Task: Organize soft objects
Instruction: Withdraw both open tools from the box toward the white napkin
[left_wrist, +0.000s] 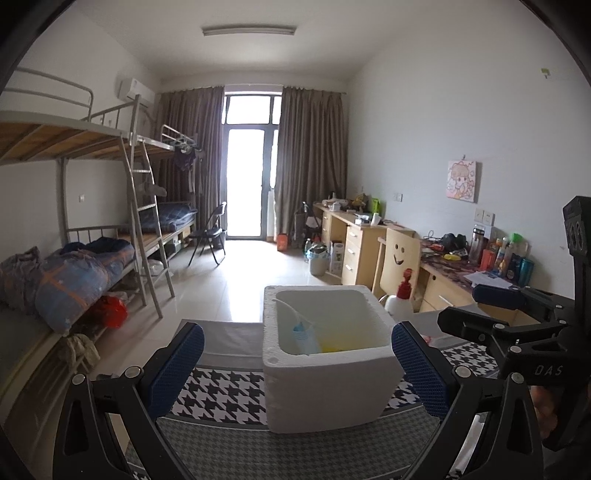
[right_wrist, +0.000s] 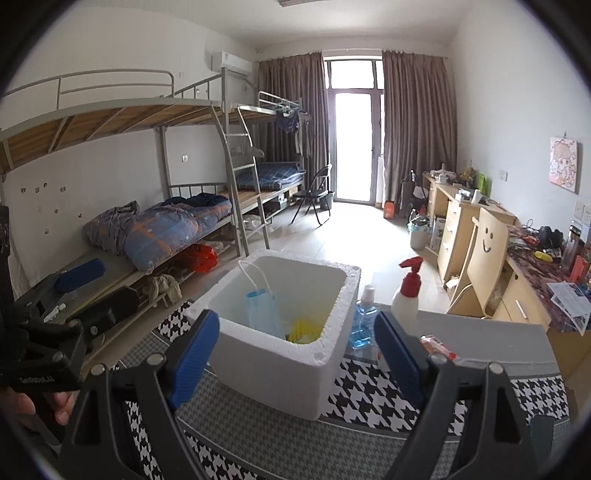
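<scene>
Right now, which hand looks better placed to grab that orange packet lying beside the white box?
Probably the right. The orange packet lies just past the right gripper, by its right-hand finger; jaws open and empty. From the left gripper, the foam box fills the view.

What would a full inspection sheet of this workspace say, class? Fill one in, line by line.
Surface: table under a houndstooth cloth.
Job's things: white foam box standing on the cloth; inside it, a blue face mask leaning on the wall and something yellow.
Clutter: red-topped pump bottle, small blue-liquid bottle and an orange packet beside the box.
Grippers: left tool open, empty, box between its fingers untouched; right tool open, empty.
Cables: nothing seen on the table.
Surroundings: bunk beds, desks, smiley chair, curtained door.
</scene>
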